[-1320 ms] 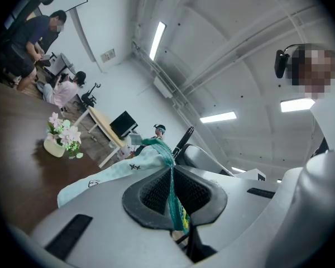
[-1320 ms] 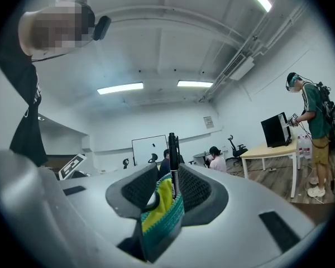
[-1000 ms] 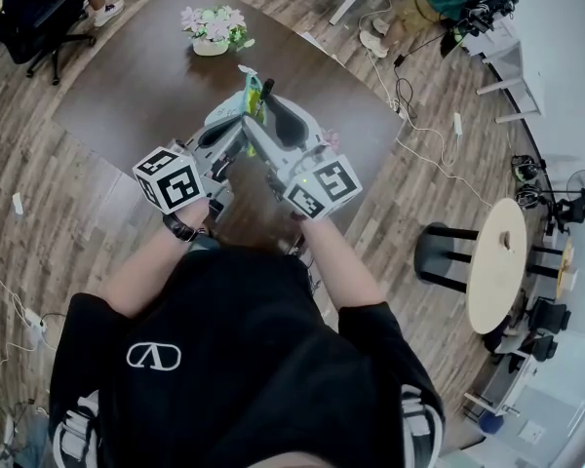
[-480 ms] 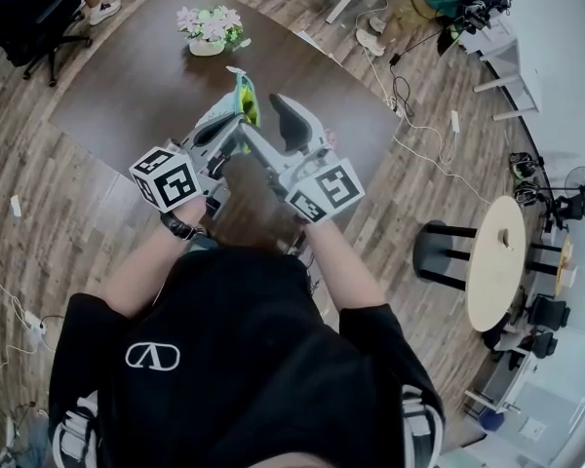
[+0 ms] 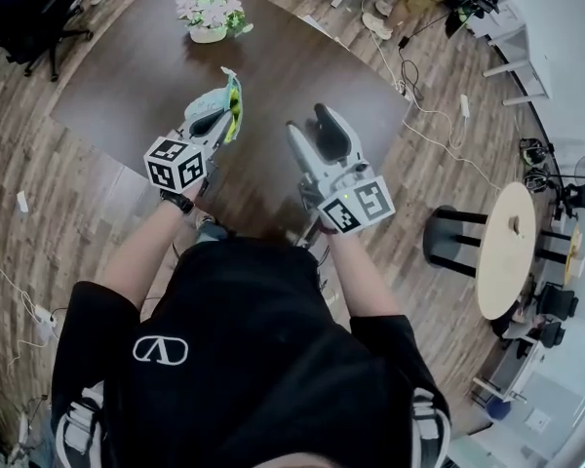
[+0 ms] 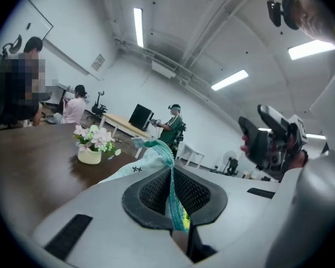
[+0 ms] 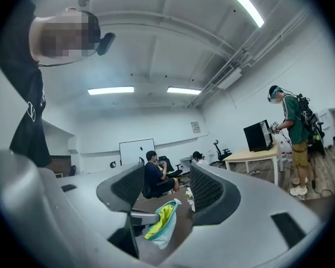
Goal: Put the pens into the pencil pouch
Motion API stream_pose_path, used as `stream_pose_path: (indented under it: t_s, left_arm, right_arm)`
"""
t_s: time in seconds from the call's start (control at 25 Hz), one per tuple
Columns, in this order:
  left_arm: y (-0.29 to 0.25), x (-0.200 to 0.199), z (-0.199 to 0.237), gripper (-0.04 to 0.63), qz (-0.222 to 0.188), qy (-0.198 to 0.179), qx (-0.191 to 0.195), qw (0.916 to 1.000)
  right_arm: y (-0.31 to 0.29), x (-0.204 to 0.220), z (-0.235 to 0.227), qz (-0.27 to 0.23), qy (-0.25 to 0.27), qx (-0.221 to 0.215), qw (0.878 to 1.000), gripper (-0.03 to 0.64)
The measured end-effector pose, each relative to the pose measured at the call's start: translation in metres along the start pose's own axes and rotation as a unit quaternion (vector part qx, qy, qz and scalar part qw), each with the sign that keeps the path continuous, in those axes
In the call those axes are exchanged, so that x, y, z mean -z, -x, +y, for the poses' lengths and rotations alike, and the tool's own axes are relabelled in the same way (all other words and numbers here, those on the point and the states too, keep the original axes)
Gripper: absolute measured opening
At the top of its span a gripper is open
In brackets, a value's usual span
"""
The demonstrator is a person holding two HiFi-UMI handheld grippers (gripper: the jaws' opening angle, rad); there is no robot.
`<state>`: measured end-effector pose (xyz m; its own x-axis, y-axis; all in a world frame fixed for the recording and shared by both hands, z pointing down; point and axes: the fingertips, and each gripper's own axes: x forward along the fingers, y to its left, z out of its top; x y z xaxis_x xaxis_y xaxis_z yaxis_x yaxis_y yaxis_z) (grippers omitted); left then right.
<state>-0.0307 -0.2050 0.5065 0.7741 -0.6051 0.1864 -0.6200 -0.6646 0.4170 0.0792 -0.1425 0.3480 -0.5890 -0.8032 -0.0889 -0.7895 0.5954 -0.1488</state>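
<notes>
Hanging upper centre, the pencil pouch (image 5: 231, 100) is pinched by the left hand-held gripper (image 5: 217, 120); the right hand-held gripper (image 5: 309, 125) is spread.

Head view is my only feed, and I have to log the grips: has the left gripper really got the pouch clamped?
Observer: Yes. The left gripper view shows the left gripper shut, its pads pinching the pencil pouch by its teal zipper edge.
Operator: And the right one, is anything in it?
Observer: No. In the right gripper view the right gripper has its jaws apart with nothing between them. The pencil pouch only shows beyond the gap, with its yellow lining visible.
</notes>
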Motion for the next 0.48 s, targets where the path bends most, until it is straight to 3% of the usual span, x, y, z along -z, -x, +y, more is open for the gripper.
stream_pose_path:
  t_s: [0.12,0.28,0.48]
  left_arm:
    - [-0.013,0.05,0.031,0.015,0.06,-0.029,-0.024,0.9975]
    - [-0.033,0.125,0.062,0.015,0.137,-0.033,-0.039,0.9892]
    - [-0.057,0.186,0.06,0.017,0.181,-0.03,-0.024,0.9827]
  right_arm:
    - [0.016,0.014,-0.008,0.014,-0.014,0.024,1.0,0.252]
    - [0.031,0.037,-0.017,0.036,-0.033,0.047,0.998,0.252]
    - [0.048,0.058,-0.025,0.06,-0.049,0.071,0.994,0.252]
